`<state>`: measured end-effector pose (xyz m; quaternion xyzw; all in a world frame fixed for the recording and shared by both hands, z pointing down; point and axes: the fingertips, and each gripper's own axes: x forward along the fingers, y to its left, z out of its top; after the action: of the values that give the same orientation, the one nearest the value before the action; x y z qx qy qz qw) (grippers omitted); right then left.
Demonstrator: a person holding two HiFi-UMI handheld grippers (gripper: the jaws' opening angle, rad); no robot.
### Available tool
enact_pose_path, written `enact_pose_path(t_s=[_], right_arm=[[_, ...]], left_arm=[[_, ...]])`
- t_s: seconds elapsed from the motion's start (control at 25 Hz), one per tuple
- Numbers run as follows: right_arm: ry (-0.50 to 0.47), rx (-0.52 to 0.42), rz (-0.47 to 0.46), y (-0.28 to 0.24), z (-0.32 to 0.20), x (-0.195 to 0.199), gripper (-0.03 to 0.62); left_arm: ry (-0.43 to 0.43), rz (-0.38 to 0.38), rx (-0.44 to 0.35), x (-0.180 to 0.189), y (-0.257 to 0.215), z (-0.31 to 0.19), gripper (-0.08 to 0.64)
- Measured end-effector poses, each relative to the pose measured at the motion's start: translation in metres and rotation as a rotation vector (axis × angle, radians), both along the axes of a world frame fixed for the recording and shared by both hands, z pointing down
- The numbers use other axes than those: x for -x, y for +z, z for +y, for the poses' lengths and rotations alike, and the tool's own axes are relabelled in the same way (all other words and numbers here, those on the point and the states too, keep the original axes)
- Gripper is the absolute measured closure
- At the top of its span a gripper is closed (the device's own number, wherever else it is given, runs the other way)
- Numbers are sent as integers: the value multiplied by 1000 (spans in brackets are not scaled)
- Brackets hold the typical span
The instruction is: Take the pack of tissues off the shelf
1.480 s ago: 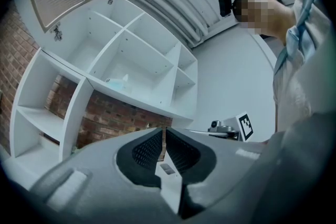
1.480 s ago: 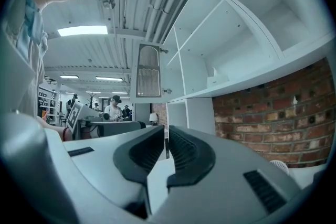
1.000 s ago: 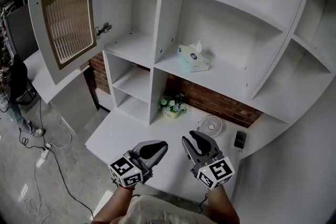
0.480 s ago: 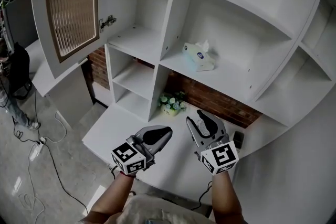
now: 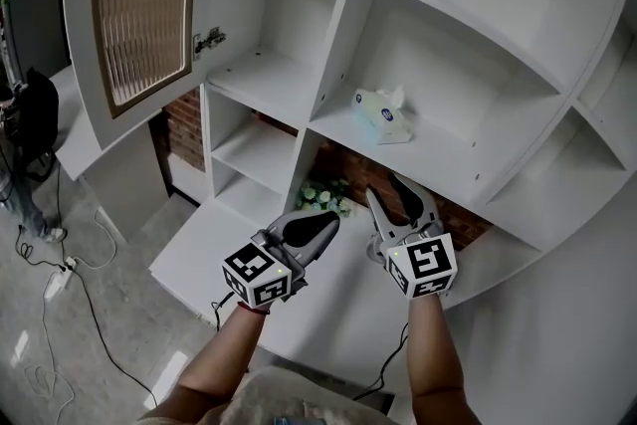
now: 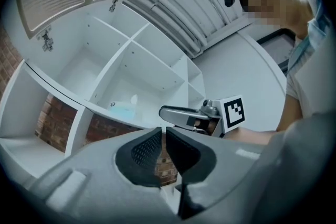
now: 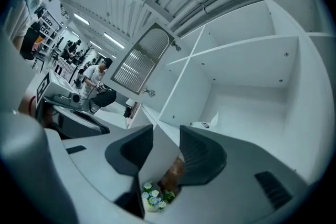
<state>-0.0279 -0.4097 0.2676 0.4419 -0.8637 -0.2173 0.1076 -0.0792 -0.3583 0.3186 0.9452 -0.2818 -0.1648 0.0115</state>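
1. White boards make up a tall open shelf unit, which stands on a white bench with a strip of red brick wall showing behind its lower openings.
2. On the board of the unit's wide middle compartment lies a soft pale pack of tissues with blue print. One sheet stands up out of its top. It sits toward that compartment's left upright, and neither claw touches it.
3. Held in front of the unit, the right claw is just below that board and points up toward the compartment. Its jaws have just been opening and now stand wide apart with nothing gripped. In the right gripper view the gap shows only the edge of the unit's upright, some brick and flowers beyond.
4. Beside it, nearer the unit's left half, is the left claw. Its jaws are drawn together with only a sliver of light between the pads, and they hold nothing.
5. At the foot of the unit's upright, under the tissue compartment, a small pot of white and blue flowers stands on the bench.
6. At the unit's upper left a white door with a woven slatted panel stands swung open.
7. On the grey floor left of the unit, thin dark cables trail about.
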Motion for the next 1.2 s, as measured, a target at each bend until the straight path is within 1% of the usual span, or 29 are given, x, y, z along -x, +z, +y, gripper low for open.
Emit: enact_pose_path(t_s=[0.16,0.44,0.64,0.8,1.0,1.2], right_arm=[[33,-20,48,-9,-21,3,433],[116,-45,120,-28,-59,-3,430],[186,-24,150,-33,-92,-6,430],[232,-15,200,-35,-112,-5,425],[270,14,261,-27,-132,-6,425],[294,69,321,-15,-145,-10,426]], left_arm=[[1,2,-20,-3,-14,-16,548],[13,4,-46,-9,-31,-32,548],[20,6,-35,-12,-28,-37,548],[19,6,-20,-10,-24,-40,549],[13,5,-12,-7,-21,-42,548],[7,10,-1,-4,-17,-38,548]])
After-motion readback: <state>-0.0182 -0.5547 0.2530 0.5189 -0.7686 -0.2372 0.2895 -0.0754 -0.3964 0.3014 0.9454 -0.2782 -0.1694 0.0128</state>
